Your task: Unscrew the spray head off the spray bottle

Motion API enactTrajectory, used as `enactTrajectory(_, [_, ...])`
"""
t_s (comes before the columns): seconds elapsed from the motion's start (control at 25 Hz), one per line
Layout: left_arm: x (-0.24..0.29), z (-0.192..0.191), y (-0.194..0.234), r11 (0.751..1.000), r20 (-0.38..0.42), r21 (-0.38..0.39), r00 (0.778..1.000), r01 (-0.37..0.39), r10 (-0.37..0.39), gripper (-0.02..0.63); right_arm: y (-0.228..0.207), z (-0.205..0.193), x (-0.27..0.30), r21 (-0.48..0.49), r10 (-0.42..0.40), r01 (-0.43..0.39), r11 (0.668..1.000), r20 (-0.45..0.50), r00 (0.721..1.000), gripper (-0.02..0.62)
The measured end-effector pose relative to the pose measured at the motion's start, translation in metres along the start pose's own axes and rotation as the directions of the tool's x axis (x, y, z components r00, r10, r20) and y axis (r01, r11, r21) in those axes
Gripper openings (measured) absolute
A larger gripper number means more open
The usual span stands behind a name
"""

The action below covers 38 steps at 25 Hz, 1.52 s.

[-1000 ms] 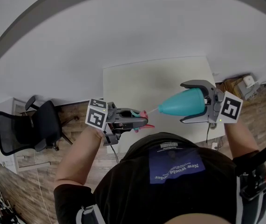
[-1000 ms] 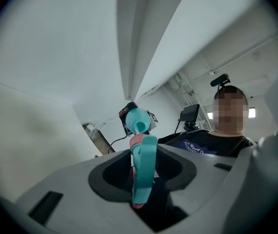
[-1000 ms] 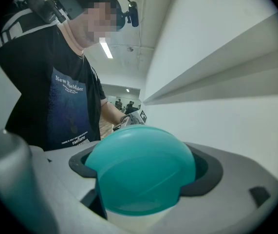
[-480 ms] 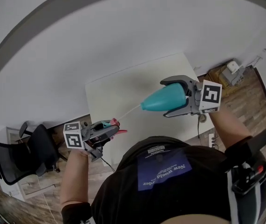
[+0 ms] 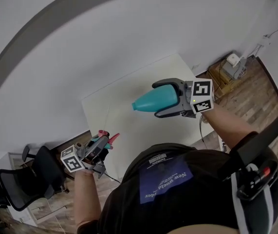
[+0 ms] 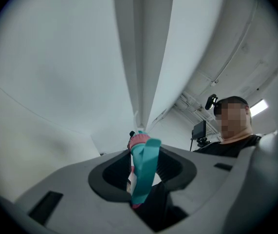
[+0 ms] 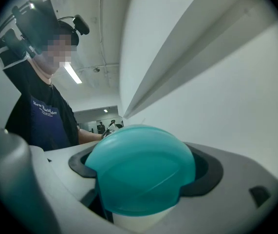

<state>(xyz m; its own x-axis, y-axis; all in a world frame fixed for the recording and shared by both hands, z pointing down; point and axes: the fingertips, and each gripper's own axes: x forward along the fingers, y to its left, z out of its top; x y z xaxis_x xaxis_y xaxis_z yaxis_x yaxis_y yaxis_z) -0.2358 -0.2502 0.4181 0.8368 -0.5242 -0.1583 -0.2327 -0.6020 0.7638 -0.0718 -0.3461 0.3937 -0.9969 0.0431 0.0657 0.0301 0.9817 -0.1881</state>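
While spray head (image 6: 142, 169) sits between left fingers (image 6: 109, 175) | bottle (image 7: 141, 174) between right fingers (image 7: 210, 172)

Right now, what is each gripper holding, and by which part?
Left gripper clamps the spray head across its middle, teal trigger between the jaws. Right gripper clamps the teal bottle around its wide body, narrow end sticking out.
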Motion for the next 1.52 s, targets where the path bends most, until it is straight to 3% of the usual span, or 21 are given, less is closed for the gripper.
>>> enactTrajectory(0.32, [-0.009,0.027,0.006,0.996,0.163,0.057,0.985,-0.063,0.053,0.143,-0.015,-0.007,0.009,0.175,-0.054,0.044,0.984,0.053,0.997,0.453])
enactTrajectory(0.68, [0.002,0.041,0.01,0.987,0.297,0.117,0.952,-0.108,0.069,0.143,-0.027,-0.015,0.004,0.386,-0.109,0.035,0.922,0.173,0.979,0.453])
enactTrajectory(0.96, [0.017,0.034,0.021,0.947,0.345,0.219,0.926,-0.237,0.152,0.143,-0.033,-0.027,0.004,0.518,-0.147,-0.005,0.855,0.251,0.957,0.453])
enactTrajectory(1.2, [0.018,0.03,0.021,0.95,0.362,0.204,0.919,-0.238,0.153,0.143,-0.041,-0.031,0.002,0.565,-0.19,0.0,0.825,0.278,0.942,0.453])
enactTrajectory(1.52, [0.019,0.027,0.019,0.962,0.372,0.171,0.918,-0.211,0.135,0.143,-0.045,-0.026,0.0,0.551,-0.198,0.012,0.834,0.279,0.94,0.453])
